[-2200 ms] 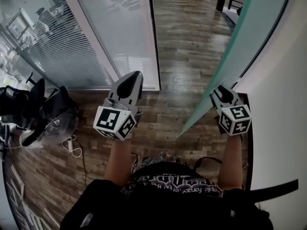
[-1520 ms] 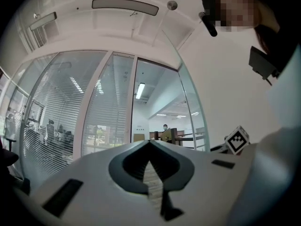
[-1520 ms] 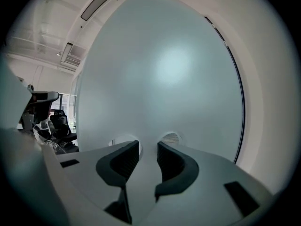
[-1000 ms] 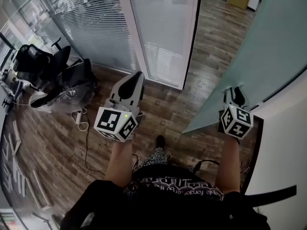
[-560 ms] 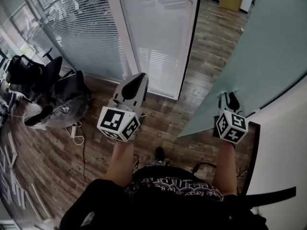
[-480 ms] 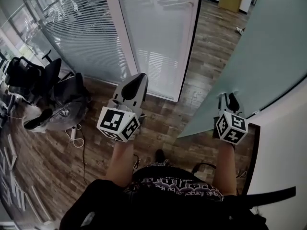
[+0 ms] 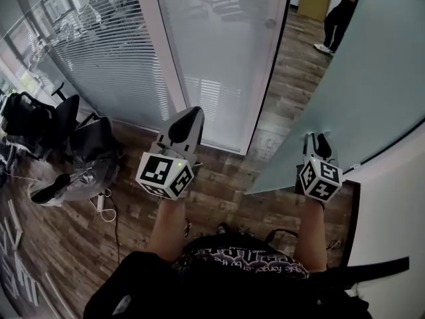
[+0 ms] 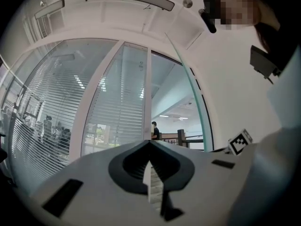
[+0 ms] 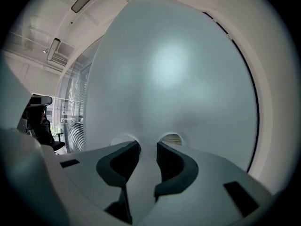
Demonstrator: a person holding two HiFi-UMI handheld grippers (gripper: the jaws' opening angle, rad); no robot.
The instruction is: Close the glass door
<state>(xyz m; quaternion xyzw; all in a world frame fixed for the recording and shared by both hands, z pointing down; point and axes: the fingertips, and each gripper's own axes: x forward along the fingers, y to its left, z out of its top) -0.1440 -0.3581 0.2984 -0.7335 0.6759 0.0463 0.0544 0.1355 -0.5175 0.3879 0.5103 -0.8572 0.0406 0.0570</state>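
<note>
The frosted glass door (image 7: 372, 78) hangs ajar at the right of the head view, its free edge slanting toward the white-framed glass panel (image 7: 219, 58). My right gripper (image 7: 318, 138) has its tips against the door's face. In the right gripper view the pane (image 9: 174, 69) fills the picture, and the right gripper (image 9: 146, 142) stands open with only glass showing in the gap. My left gripper (image 7: 188, 115) hovers in front of the fixed panel, touching nothing. Its jaws meet at the tips in the left gripper view (image 8: 149, 142), so it is shut and empty.
A glass partition with blinds (image 7: 99, 65) runs along the left. Office chairs and bags (image 7: 60, 131) crowd the floor beside it, with a cable and plug strip (image 7: 103, 205) on the wood floor. A person (image 7: 339, 15) stands in the corridor beyond. A white wall (image 7: 392, 198) closes the right.
Both grippers have travelled forward with the door, whose free edge has swung nearer the white frame. A person has come into view in the corridor at top right.
</note>
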